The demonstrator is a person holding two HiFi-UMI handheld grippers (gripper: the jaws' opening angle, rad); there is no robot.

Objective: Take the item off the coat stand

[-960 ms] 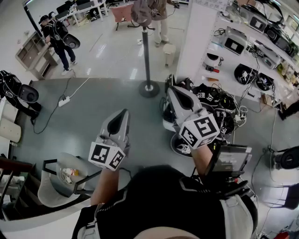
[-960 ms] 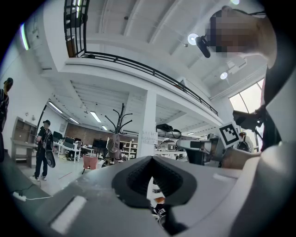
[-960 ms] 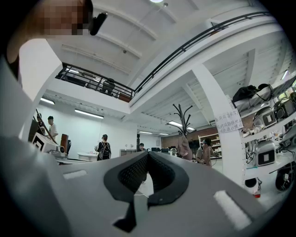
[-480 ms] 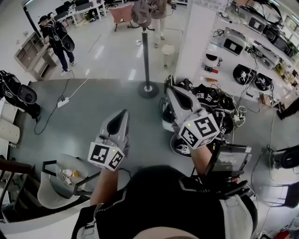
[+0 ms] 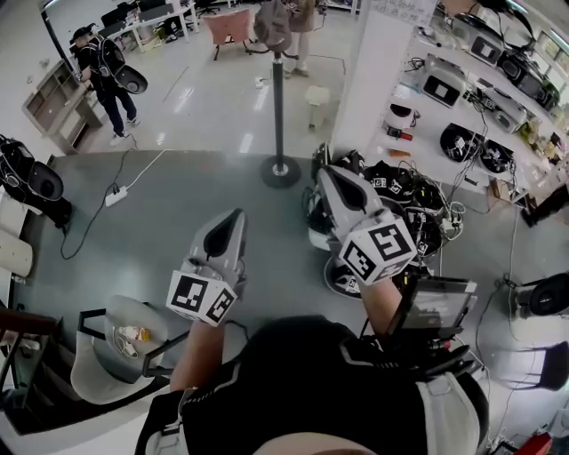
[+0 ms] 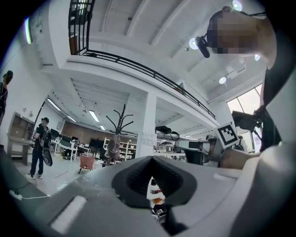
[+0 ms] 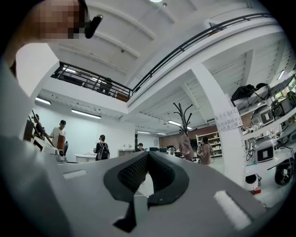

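The coat stand (image 5: 279, 98) rises from a round base (image 5: 281, 171) on the grey floor ahead of me. A grey-brown item (image 5: 271, 19) hangs near its top. It also shows in the left gripper view as the item (image 6: 113, 147) below the stand's hooks (image 6: 120, 121), and in the right gripper view as the item (image 7: 187, 146). My left gripper (image 5: 234, 219) is held level, well short of the stand, with its jaws together and nothing in them. My right gripper (image 5: 327, 174) is held beside it to the right, also shut and empty, and nearer the base.
A pile of black gear (image 5: 404, 200) lies at the right by a white pillar (image 5: 373, 71). A chair (image 5: 111, 351) stands at my lower left. A cable with a power strip (image 5: 116, 194) crosses the floor at the left. People (image 5: 105, 75) stand further off.
Both grippers have kept their places and stayed shut. Only the head view has drifted slightly.
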